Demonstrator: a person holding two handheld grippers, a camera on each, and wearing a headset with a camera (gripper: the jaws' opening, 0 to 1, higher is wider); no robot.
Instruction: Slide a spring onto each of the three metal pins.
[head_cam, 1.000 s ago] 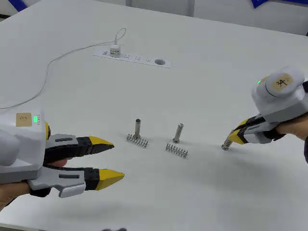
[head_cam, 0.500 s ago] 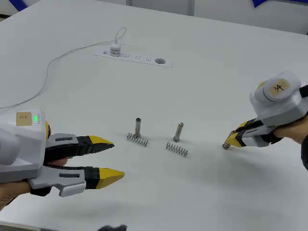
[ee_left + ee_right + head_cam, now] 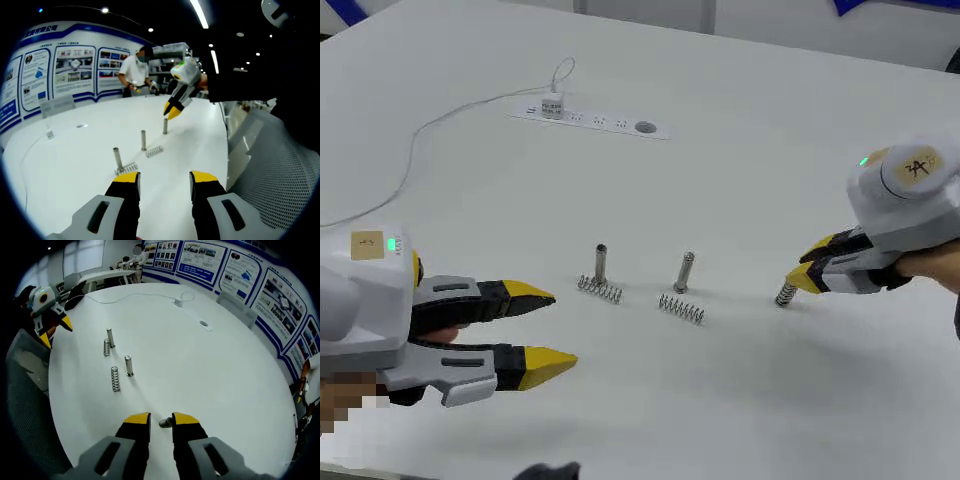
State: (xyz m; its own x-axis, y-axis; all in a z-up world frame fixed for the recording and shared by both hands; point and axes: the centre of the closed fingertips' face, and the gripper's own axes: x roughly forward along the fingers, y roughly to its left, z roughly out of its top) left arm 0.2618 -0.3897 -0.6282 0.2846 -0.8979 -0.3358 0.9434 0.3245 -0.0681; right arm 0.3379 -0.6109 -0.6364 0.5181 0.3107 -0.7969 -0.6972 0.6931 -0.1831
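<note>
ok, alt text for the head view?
The right gripper hovers beside the sprung pin at the right of a white table; the left gripper hangs open, lower left. Between them stand the left pin and middle pin, both bare, left spring and middle spring lying beside them.

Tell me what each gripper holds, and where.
Left gripper: nothing, fingers open. Right gripper: its fingers flank the spring-fitted pin at its top; grip cannot be told.
</note>
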